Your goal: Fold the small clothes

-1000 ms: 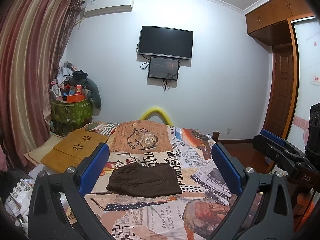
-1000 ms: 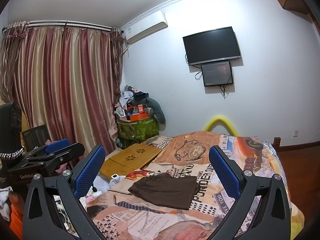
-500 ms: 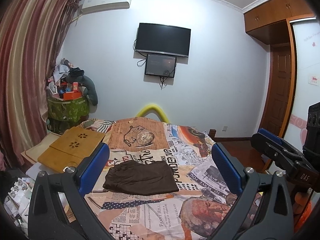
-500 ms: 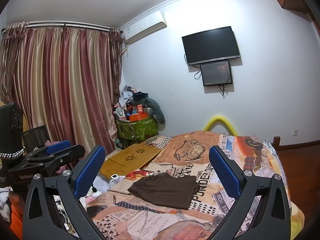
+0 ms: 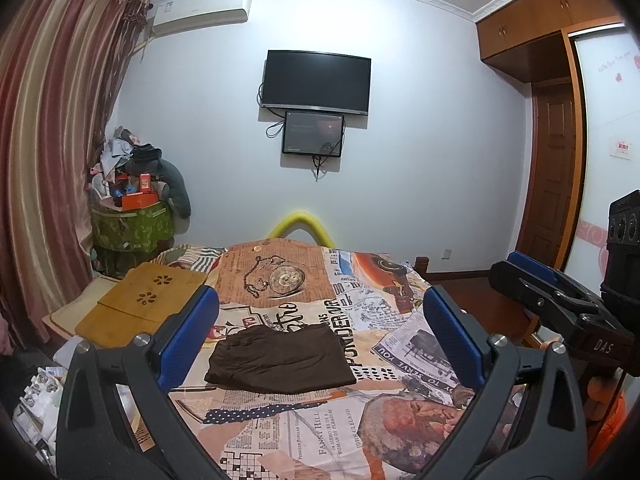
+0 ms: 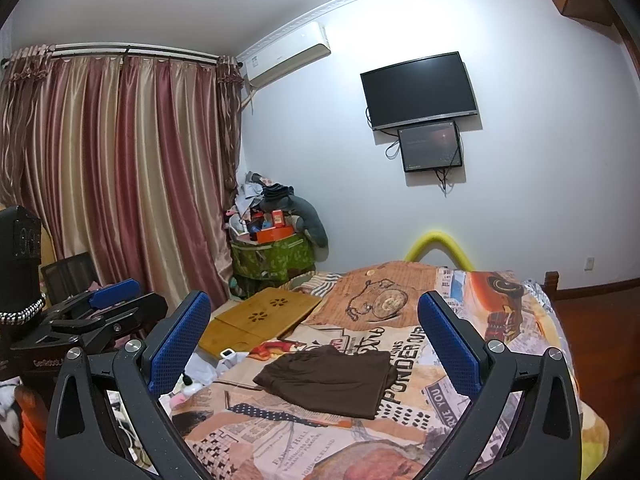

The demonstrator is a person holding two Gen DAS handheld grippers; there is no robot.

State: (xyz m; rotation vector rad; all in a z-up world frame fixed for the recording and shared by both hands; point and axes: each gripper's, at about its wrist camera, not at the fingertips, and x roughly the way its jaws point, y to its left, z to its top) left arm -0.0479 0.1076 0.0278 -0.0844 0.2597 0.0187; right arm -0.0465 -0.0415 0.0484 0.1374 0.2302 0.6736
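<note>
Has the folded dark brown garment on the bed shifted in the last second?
No. The folded dark brown garment lies by the same "PONDER" lettering on the printed bedspread; neither open gripper touches it.

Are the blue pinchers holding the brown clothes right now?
No, nothing is held. The left gripper and right gripper are both open, up off the bed, and the brown garment lies folded on the bedspread.
</note>
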